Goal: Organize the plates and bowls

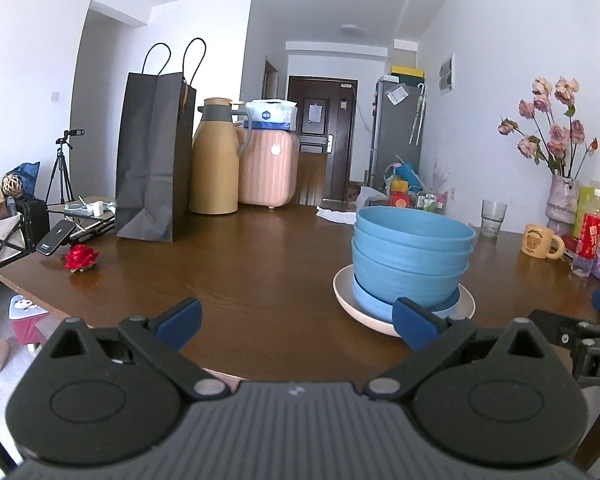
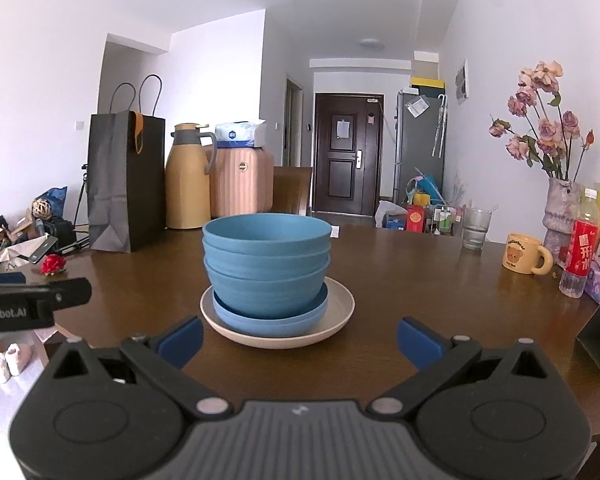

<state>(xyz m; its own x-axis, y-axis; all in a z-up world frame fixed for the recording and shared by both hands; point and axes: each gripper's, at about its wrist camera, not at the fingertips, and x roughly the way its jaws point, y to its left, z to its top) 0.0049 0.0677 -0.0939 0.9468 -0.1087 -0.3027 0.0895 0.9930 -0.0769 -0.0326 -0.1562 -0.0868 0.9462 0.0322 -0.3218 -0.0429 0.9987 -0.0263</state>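
Observation:
Three nested blue bowls (image 2: 266,264) stand on small blue plates (image 2: 272,320), which rest on a cream plate (image 2: 340,308) on the brown table (image 2: 420,280). My right gripper (image 2: 298,338) is open just in front of this stack, empty. In the left wrist view the blue bowls (image 1: 412,256), blue plates (image 1: 374,304) and cream plate (image 1: 346,300) sit ahead to the right. My left gripper (image 1: 296,322) is open and empty, its right fingertip (image 1: 414,322) overlapping the plate's near edge in view. Part of the right gripper (image 1: 580,332) shows at the far right.
At the table's back left stand a black paper bag (image 2: 126,184), a tan thermos jug (image 2: 188,180) and a pink ribbed case (image 2: 242,178). A red rose (image 1: 80,258) lies at the left edge. On the right are a glass (image 2: 476,228), yellow mug (image 2: 522,254), red bottle (image 2: 580,248) and flower vase (image 2: 560,208).

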